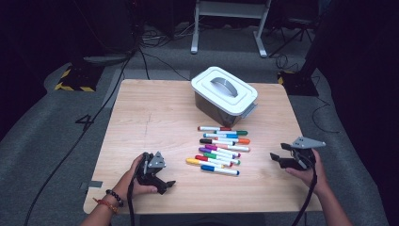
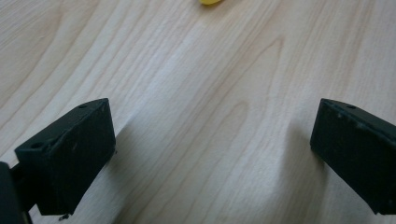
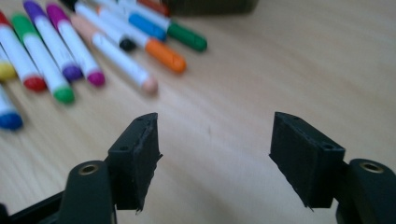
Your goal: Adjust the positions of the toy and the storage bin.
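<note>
Several coloured marker pens (image 1: 220, 147) lie in a loose row at the middle of the wooden table (image 1: 150, 113). Behind them stands a dark box with a white handled lid (image 1: 224, 89). My left gripper (image 1: 164, 184) rests low over the table at the front left, jaws open with only bare wood between them (image 2: 210, 144); a yellow pen tip (image 2: 210, 2) peeks in at the top. My right gripper (image 1: 277, 157) hovers at the front right, open and empty (image 3: 215, 158), pointing toward the pens (image 3: 116, 51).
The table's front edge lies just below both hands. Dark floor with cables, a yellow-black striped base (image 1: 75, 80) and white stand legs (image 1: 228, 28) surround the table. Bare wood stretches left of the pens.
</note>
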Demonstrator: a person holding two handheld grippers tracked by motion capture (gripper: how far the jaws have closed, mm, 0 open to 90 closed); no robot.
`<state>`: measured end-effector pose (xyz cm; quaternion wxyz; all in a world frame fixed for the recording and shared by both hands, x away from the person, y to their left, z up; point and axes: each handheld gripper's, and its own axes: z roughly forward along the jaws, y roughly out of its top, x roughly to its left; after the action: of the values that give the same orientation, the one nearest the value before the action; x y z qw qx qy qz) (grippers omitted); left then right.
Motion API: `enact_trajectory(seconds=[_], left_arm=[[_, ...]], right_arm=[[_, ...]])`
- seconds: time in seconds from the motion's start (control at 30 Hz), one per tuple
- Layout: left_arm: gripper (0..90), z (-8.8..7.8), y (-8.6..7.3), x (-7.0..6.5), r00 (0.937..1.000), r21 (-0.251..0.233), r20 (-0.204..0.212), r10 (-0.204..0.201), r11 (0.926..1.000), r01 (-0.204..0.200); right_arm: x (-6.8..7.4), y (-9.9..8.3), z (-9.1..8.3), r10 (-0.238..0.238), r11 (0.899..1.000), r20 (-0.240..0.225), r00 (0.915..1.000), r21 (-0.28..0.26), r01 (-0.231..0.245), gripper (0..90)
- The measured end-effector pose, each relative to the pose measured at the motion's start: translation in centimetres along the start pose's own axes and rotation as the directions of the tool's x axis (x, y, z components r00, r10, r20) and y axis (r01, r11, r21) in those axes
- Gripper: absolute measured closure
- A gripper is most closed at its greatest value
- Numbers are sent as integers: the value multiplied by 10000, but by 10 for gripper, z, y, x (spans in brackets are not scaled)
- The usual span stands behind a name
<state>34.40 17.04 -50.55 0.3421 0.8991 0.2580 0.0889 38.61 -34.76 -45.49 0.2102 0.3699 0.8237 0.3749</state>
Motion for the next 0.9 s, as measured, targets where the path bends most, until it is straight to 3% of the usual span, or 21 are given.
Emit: enact_trajectory(seconds=[0.03, 0.07, 0.1, 0.23, 0.27, 0.3, 0.33, 0.37, 0.57, 0.8, 0.9], left_arm=[[3, 0, -1, 1, 10000, -37, -63, -73, 10000, 72], [3, -1, -1, 2, 9999, -28, -108, -125, 9999, 125], [3, -1, -1, 2, 9999, -30, -117, -125, 9999, 125], [1, 0, 0, 0, 9988, -9, -306, -386, 9993, 386], [1, 1, 1, -2, 9981, 20, -410, -467, 9989, 469], [1, 1, 2, -3, 9974, 69, -474, -548, 9985, 551], [1, 2, 3, -6, 9969, 64, -515, -597, 9982, 601], [1, 2, 3, -8, 9966, 79, -516, -645, 9979, 650], [1, 5, 4, -19, 9984, -47, -348, -439, 9990, 437], [1, 8, 8, -29, 9991, -35, -271, -341, 9994, 340], [1, 8, 8, -31, 9990, -36, -271, -350, 9994, 349]], right_arm=[[0, 0, 0, 0, 10000, 0, 10000, 0, 0, 335], [-3, 20, 2, -143, 9996, 11, 9999, -234, 143, 352], [-3, 20, 2, -143, 9996, 11, 9999, -234, 143, 352], [-6, 60, 4, -211, 9965, -37, 9998, -805, 207, 384], [-6, 80, 4, -391, 9948, -84, 9992, -944, 381, 402], [-6, 80, 4, -391, 9948, -84, 9992, -944, 381, 402], [-7, 100, 3, -576, 9927, -149, 9982, -1067, 557, 410], [-7, 100, 3, -576, 9927, -149, 9982, -1067, 557, 410], [-6, 152, 10, -972, 9887, -217, 9950, -1163, 941, 427], [-4, 185, 31, -1020, 9859, -578, 9931, -1387, 932, 432], [-3, 193, 37, -1152, 9852, -475, 9922, -1330, 1080, 432]])
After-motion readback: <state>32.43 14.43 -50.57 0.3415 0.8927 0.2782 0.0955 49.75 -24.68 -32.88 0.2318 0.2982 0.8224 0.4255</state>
